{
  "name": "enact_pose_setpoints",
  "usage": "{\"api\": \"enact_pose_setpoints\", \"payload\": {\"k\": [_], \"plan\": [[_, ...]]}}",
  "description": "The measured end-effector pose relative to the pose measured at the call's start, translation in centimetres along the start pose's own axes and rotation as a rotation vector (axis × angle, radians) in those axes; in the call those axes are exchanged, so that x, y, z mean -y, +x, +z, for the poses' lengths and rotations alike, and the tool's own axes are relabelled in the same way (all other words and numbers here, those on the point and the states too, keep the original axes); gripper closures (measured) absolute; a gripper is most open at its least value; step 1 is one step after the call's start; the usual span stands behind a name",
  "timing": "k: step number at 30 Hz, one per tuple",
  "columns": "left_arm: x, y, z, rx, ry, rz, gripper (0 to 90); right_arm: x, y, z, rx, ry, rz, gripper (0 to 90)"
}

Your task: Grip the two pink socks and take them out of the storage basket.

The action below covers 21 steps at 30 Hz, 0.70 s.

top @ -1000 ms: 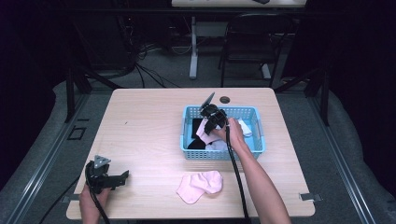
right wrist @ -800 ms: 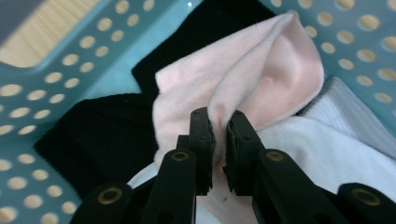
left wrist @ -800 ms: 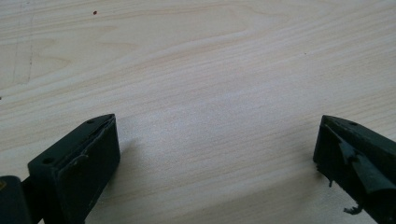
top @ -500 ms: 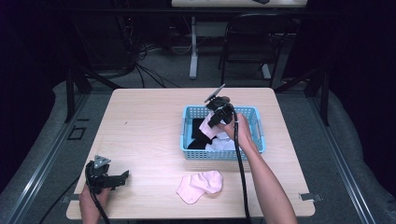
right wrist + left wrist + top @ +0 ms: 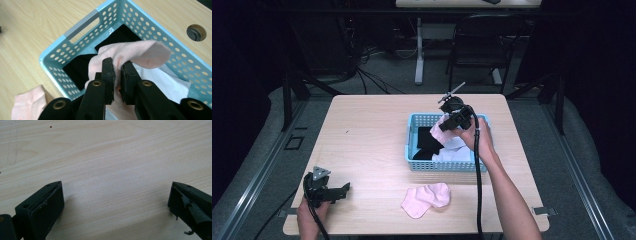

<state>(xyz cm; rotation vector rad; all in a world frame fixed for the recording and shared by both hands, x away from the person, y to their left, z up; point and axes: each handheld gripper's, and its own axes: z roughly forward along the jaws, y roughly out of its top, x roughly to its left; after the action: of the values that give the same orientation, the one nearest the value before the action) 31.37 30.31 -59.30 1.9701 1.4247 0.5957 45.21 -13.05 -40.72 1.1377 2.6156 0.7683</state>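
Right tool [image 5: 446,121] lifted higher above blue basket [image 5: 413,150] since earlier frame; jaws just pressed together, now clamped on pink sock [image 5: 140,51]. Sock held up over basket, its loose end hanging past jaw tips. Black and white clothes seen underneath in basket. Second pink sock [image 5: 427,199] laid flat on worktop [image 5: 362,130], in front of basket, nearer right tool than left. Left tool [image 5: 343,189] rested on worktop at near left corner, jaws apart, nothing held.
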Motion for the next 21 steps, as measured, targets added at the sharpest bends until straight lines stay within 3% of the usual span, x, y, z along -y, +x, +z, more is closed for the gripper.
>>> {"api": "enact_pose_setpoints", "payload": {"k": [11, 21], "plan": [[0.0, 0.0, 0.0, 0.001, 0.001, 0.0, 0.5, 1.3, 1.1, -3.1, -0.006, -0.039, -0.034, 82.4], [0.0, 0.0, 0.0, 0.001, 0.0, -0.002, 0.5, 3.5, 3.1, -6.8, -0.012, -0.106, -0.09, 82.3]]}}
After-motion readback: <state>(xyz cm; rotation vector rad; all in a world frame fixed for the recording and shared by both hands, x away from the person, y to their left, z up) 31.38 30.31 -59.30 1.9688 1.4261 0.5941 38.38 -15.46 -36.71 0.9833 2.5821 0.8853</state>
